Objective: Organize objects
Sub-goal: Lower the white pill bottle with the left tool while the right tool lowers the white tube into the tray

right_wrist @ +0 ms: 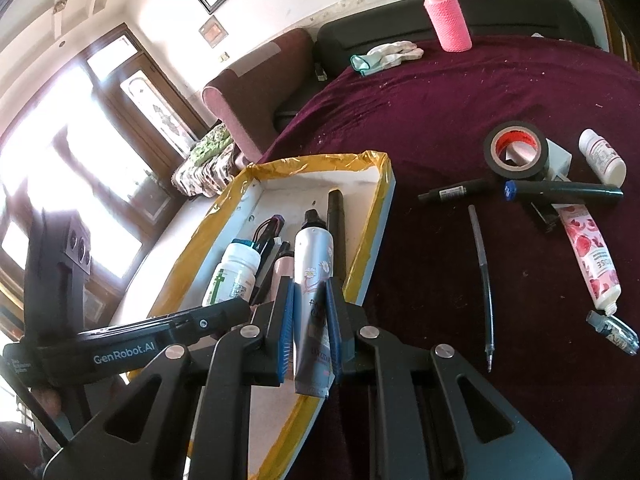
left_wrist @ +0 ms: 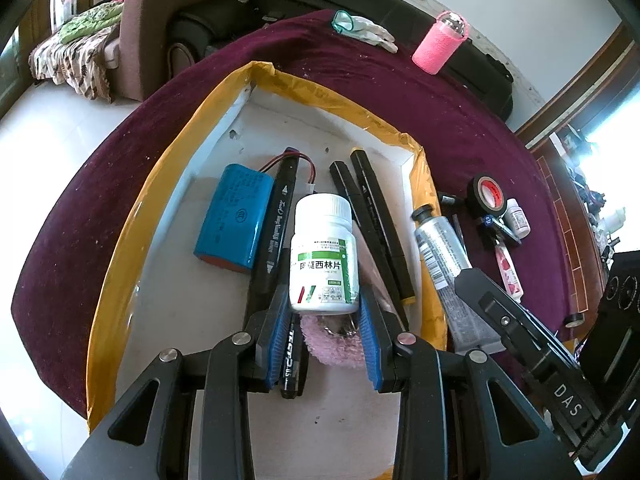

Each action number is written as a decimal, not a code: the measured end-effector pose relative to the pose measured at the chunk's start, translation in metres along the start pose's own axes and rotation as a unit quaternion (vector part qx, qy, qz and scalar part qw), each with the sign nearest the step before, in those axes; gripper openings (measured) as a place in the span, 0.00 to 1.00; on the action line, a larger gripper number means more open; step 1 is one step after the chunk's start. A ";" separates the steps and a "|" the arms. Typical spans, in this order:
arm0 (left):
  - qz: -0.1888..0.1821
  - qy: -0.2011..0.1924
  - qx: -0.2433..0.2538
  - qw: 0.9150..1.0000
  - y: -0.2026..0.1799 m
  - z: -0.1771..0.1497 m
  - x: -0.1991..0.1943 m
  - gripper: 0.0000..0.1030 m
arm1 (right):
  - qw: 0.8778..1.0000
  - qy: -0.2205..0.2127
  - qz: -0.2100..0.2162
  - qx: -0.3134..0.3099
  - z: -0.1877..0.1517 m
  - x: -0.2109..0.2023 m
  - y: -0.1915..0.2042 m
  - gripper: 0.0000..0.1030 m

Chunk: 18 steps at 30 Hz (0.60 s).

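A white tray with a yellow taped rim (left_wrist: 120, 264) lies on a maroon cloth. My left gripper (left_wrist: 324, 308) is shut on the base of a white pill bottle (left_wrist: 324, 252) with a green label, held above the tray's middle. Below it lie a blue battery pack (left_wrist: 234, 216), black markers (left_wrist: 372, 216) and something pink and fluffy (left_wrist: 336, 344). My right gripper (right_wrist: 310, 292) is shut on a silver cream tube (right_wrist: 314, 272), cap pointing away, over the tray's right rim (right_wrist: 372, 216). The pill bottle (right_wrist: 232, 276) shows just left of the tube.
Right of the tray on the maroon cloth (right_wrist: 440, 112) lie a black tape roll (right_wrist: 514, 150), a small white bottle (right_wrist: 602, 156), a rose-printed tube (right_wrist: 588, 256), black pens (right_wrist: 452, 191), a thin pen refill (right_wrist: 482, 276) and a small vial (right_wrist: 612, 330). A pink bottle (right_wrist: 446, 16) and gloves (right_wrist: 386, 54) sit at the far edge.
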<state>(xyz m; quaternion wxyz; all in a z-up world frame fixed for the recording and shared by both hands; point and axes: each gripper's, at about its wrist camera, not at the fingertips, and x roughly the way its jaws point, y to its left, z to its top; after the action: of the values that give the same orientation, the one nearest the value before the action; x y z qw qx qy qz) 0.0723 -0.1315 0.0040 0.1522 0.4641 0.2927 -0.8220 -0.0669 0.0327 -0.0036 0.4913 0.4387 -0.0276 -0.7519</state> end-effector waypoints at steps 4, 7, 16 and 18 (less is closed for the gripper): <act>-0.002 0.001 -0.002 1.000 0.002 0.000 0.002 0.28 | 1.000 0.004 0.000 0.002 0.000 0.002 0.000 0.13; -0.001 0.002 -0.003 1.000 0.002 0.001 0.003 0.28 | 1.000 0.000 -0.001 0.001 0.000 0.000 0.001 0.13; 0.000 0.005 0.000 1.000 0.003 0.006 0.004 0.28 | 1.000 -0.012 0.004 0.017 0.010 -0.005 -0.008 0.13; -0.002 0.001 0.004 1.000 0.002 0.008 0.002 0.28 | 1.000 -0.010 0.007 0.021 0.012 -0.003 -0.009 0.13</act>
<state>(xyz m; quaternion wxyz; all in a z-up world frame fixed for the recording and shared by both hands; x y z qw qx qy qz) 0.0669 -0.1381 0.0049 0.1480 0.4648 0.2904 -0.8232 -0.0816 0.0352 0.0017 0.4873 0.4407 -0.0515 -0.7521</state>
